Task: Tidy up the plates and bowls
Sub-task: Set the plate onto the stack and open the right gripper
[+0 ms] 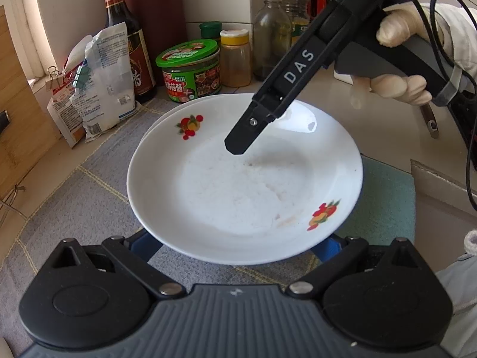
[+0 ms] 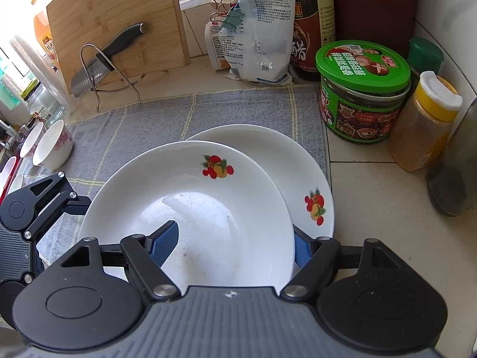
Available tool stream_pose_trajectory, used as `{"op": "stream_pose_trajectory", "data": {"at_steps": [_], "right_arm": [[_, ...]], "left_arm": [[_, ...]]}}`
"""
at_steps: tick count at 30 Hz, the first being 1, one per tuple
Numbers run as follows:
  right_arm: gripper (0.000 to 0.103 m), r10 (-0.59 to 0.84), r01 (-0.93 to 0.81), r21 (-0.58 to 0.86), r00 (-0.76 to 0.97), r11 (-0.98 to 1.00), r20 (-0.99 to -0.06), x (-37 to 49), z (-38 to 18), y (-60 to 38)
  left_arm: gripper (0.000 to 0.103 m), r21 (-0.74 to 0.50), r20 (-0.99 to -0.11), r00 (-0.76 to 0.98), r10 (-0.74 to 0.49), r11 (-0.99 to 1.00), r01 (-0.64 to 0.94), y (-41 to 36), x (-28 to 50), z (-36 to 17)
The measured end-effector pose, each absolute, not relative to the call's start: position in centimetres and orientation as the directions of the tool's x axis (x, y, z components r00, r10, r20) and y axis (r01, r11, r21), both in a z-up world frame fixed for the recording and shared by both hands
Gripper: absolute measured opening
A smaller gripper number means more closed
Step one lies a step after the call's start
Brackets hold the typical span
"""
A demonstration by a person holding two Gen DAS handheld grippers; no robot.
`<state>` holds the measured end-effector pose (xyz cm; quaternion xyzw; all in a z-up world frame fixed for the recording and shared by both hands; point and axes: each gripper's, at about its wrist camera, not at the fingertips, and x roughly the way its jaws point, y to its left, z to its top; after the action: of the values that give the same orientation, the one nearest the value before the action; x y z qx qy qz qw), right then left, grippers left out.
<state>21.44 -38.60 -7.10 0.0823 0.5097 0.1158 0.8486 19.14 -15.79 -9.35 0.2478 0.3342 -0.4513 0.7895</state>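
Right gripper (image 2: 235,246) clamps the white fruit-print top plate (image 2: 190,197) by its near rim, overhanging 1 matching plate (image 2: 286,161) on the grey cloth (image 2: 143,125); left gripper's (image 2: 38,205) state I cannot tell.

Daylight floods both views, bright and slightly washed out. In the right wrist view it enters from a window (image 2: 18,68) at the upper left, overexposed to near white. The top white fruit-printed ceramic plate (image 1: 226,179) carries a soft glare patch near its far rim and a diffuse grey shadow of the black gripper finger (image 1: 253,125) above it. Its glossy well (image 2: 208,223) mirrors a pale highlight. Both pictures are sharp at centre. Fisheye distortion bends the grey checked cloth mat (image 2: 149,119) and the tiled counter (image 2: 372,194) edges, and the corners vignette to black.
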Motion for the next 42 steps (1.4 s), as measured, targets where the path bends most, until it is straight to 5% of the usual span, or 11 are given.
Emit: {"op": "stream_pose_trajectory", "data": {"at_steps": [42], "right_arm": [[0.085,0.233,-0.066,0.229,0.462,0.971,-0.856,20.4,-6.3,-39.8]], "left_arm": [[0.101,0.123,-0.727,0.415,-0.547,0.491,0.862,-16.8,20.4,-9.5]]}}
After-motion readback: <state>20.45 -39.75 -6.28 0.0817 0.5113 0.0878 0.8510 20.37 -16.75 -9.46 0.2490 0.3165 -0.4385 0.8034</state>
